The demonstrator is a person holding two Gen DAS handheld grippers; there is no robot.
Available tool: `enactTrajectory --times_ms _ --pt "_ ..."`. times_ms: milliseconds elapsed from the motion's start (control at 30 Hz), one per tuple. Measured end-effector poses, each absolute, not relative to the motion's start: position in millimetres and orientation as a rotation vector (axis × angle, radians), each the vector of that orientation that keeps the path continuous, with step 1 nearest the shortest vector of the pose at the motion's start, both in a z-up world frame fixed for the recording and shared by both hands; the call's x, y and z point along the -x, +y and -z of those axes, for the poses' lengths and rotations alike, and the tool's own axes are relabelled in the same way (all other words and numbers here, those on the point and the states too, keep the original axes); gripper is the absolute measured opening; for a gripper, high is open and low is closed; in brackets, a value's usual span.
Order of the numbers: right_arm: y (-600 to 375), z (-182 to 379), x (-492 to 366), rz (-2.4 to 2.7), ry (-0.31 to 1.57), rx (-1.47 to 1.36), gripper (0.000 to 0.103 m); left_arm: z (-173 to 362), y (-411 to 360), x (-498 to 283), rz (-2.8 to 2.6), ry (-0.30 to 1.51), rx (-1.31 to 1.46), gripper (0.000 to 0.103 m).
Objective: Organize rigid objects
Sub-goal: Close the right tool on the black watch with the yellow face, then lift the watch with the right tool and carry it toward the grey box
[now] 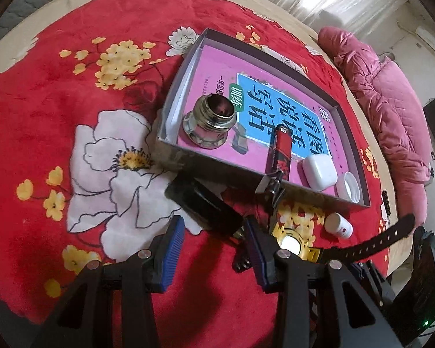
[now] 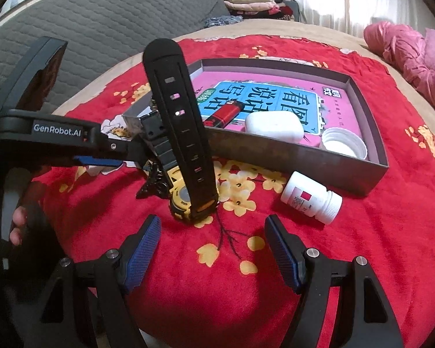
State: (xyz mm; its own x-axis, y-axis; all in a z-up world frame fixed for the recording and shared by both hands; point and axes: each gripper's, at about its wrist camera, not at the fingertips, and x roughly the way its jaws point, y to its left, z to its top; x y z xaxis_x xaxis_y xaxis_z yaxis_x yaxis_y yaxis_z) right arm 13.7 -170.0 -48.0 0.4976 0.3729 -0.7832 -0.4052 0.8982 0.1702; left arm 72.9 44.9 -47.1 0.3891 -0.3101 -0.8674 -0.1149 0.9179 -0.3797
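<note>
A yellow-cased watch (image 2: 180, 200) stands on the red blanket with its long black strap (image 2: 175, 110) pointing up. Its shorter buckle strap (image 1: 203, 203) lies just ahead of my left gripper (image 1: 213, 226), between the blue pads, which stand apart and do not press on it. In the right wrist view the left gripper (image 2: 124, 152) reaches in from the left beside the watch. My right gripper (image 2: 212, 221) is open just in front of the watch, with nothing between its fingers. A white pill bottle (image 2: 310, 197) lies on its side in front of the grey box (image 2: 275, 156).
The box holds a pink book (image 1: 217, 63), a metal jar (image 1: 208, 124), a red lighter (image 1: 281, 150), a white earbud case (image 1: 319, 171) and a white cap (image 1: 348, 187). A small black clip-like piece (image 2: 153, 185) lies by the watch. A pink quilt (image 1: 391, 101) is heaped at the right.
</note>
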Motion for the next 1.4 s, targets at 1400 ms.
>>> enactTrajectory --times_ms 1400 --pt "-127 78 -55 -0.598 0.834 0.256 0.068 77 44 -98 0.051 1.232 0.433 0.046"
